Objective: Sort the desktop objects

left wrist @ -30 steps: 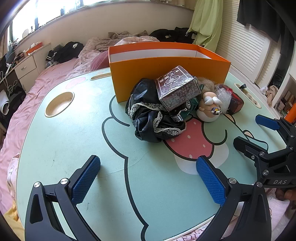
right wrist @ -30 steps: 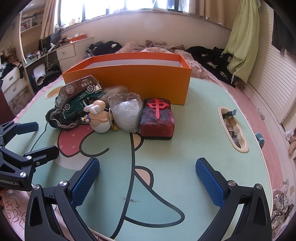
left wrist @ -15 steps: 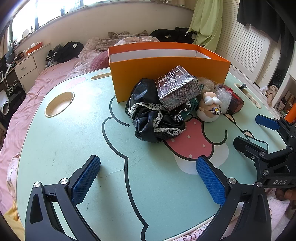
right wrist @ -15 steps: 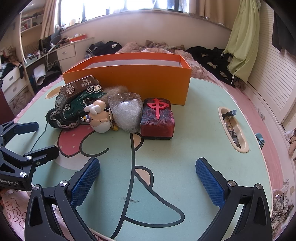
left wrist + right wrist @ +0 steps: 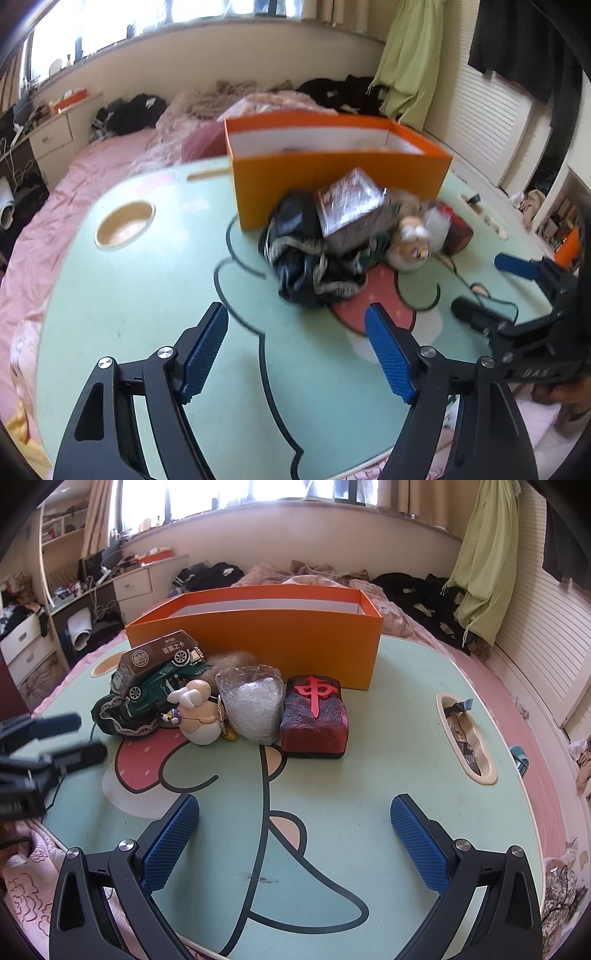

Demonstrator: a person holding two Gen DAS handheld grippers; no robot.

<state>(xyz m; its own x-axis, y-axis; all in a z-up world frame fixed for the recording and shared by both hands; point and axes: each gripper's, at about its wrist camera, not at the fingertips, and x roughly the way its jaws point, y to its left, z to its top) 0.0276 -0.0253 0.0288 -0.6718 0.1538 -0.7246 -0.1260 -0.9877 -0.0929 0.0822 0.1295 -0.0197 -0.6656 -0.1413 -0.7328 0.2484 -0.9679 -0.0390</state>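
sunlit bedroom all round, with a pink bed (image 5: 92, 192) under a mint cartoon-print table (image 5: 369, 775). at the table's far side sits an open orange box (image 5: 258, 642), its long side facing both hands. hard against its front wall lies the heap to be sorted: black lace-trimmed cloth (image 5: 299, 258), a brown card box (image 5: 159, 653) on a green toy car (image 5: 155, 686), a red mahjong-tile block (image 5: 314, 716), a clear crinkled bag (image 5: 255, 705), and a small cream figure (image 5: 199, 716).

left gripper (image 5: 295, 354) hangs over bare table with nothing between its blue fingers, which are closing. the heap lies ahead and a little to its right, the cloth nearest. right gripper (image 5: 291, 845) has its fingers wide apart and empty, and the red block lies almost straight ahead, so i'd guess that hand is better placed for the block and the left for the cloth.
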